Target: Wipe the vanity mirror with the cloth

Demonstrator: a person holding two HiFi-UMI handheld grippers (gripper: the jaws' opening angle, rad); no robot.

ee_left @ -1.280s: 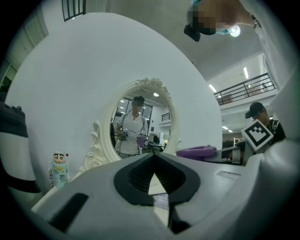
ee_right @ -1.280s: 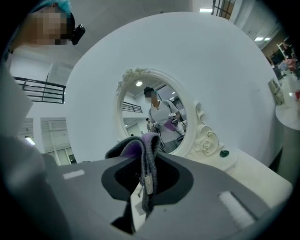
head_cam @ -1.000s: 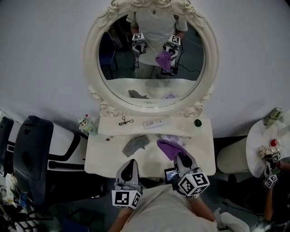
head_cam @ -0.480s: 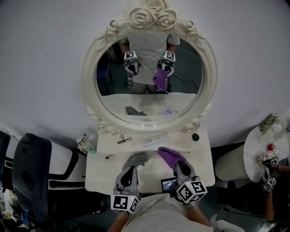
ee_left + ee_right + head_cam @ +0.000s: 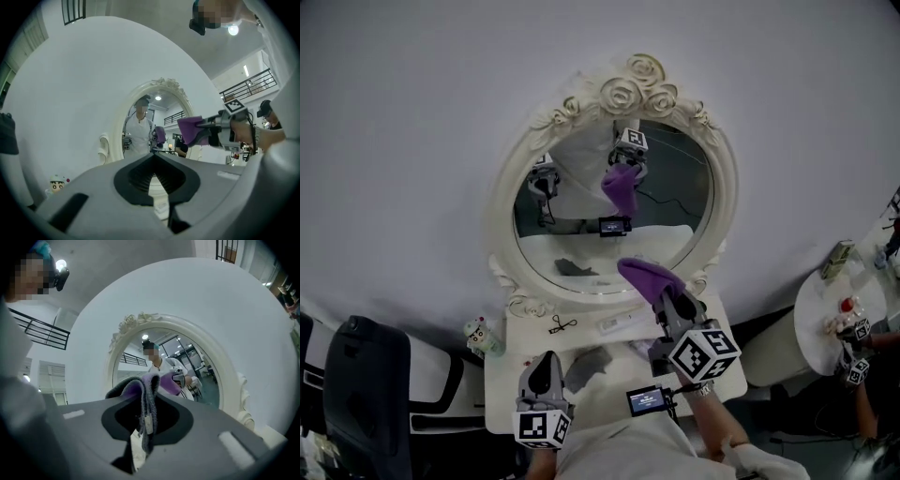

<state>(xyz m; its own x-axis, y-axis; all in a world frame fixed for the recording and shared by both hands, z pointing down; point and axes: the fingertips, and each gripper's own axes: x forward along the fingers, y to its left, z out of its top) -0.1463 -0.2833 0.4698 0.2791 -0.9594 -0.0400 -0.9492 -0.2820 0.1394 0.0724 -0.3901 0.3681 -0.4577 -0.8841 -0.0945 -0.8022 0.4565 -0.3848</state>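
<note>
The oval vanity mirror [image 5: 581,239] in its white rose-carved frame stands against the wall above a small white table [image 5: 508,389]. My right gripper [image 5: 664,292] is raised in front of the mirror's lower right edge, shut on a purple cloth [image 5: 647,276] that bunches out past the jaws. Whether the cloth touches the glass is unclear. The right gripper view has the cloth [image 5: 144,394] hanging between the jaws, with the mirror [image 5: 187,362] ahead. My left gripper [image 5: 546,364] stays low over the table, shut and empty. The left gripper view shows the mirror [image 5: 157,119] and the cloth [image 5: 190,130] at the right.
A grey cloth [image 5: 587,364], a white bar-shaped item [image 5: 619,323] and a small black item [image 5: 558,326] lie on the table. A figurine [image 5: 478,334] stands at its left corner. A black chair [image 5: 370,394] is at the left, a round side table [image 5: 825,305] at the right.
My right gripper has risen with the purple cloth from over the table to the mirror's lower right. The left gripper stays low. The head view has tilted up.
</note>
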